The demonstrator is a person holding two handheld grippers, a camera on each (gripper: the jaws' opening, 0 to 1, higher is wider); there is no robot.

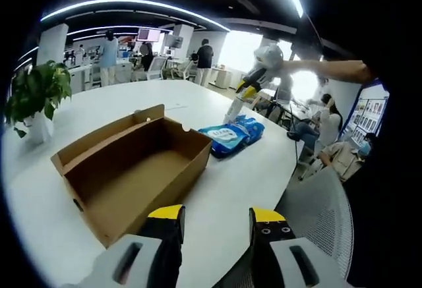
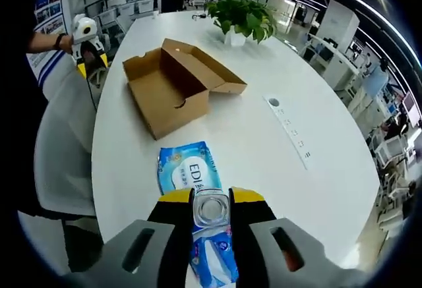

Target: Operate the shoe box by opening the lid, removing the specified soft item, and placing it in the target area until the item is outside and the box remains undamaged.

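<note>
The box (image 2: 175,87) is left open and empty near the desk (image 2: 264,149) edge. The pack (image 2: 188,169) lies outside, beside it; the right gripper (image 2: 211,202) is seen closed on its end, and the left gripper (image 1: 217,219) is held open, empty.

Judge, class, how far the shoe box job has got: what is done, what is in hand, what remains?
Done: the shoe box sits open and looks empty, undamaged as far as visible, and the blue soft pack lies on the white table outside it. In hand: the right gripper is over the pack's near end; grip unclear. Left: let go and withdraw. The left gripper is open.
</note>
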